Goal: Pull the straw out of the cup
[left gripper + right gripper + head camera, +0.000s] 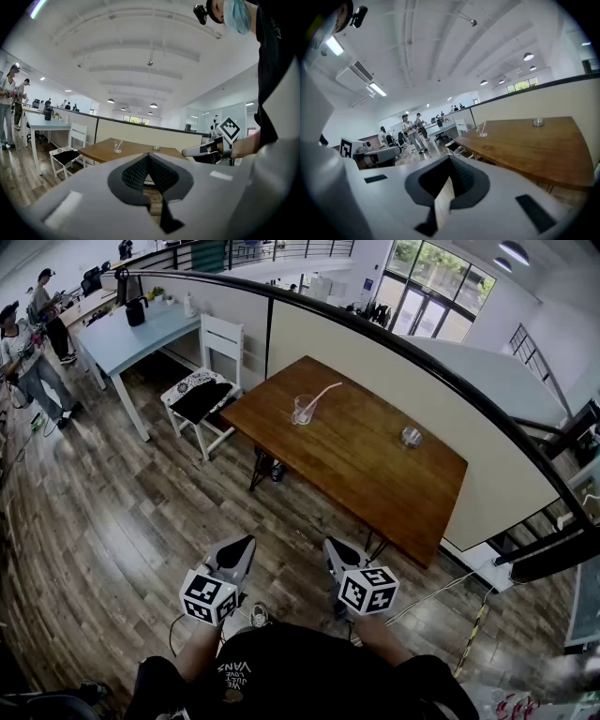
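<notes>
A clear glass cup [303, 411] stands near the far left corner of a brown wooden table [375, 474], with a pink straw [324, 392] leaning out of it to the right. Both grippers hang over the floor, well short of the table. My left gripper [244, 543] and right gripper [330, 546] are side by side, jaws shut and empty. The left gripper view has the cup [117, 147] far ahead beyond the shut jaws [149, 157]. From the right gripper view the cup [481, 133] and straw [486, 122] are small, past the shut jaws [450, 160].
A small metal dish [411, 436] sits on the table's right part. A white chair [208, 381] stands at the table's left end, with a pale blue table [141, 329] behind it. A partition wall [394, 371] runs behind the table. People [23, 357] stand far left.
</notes>
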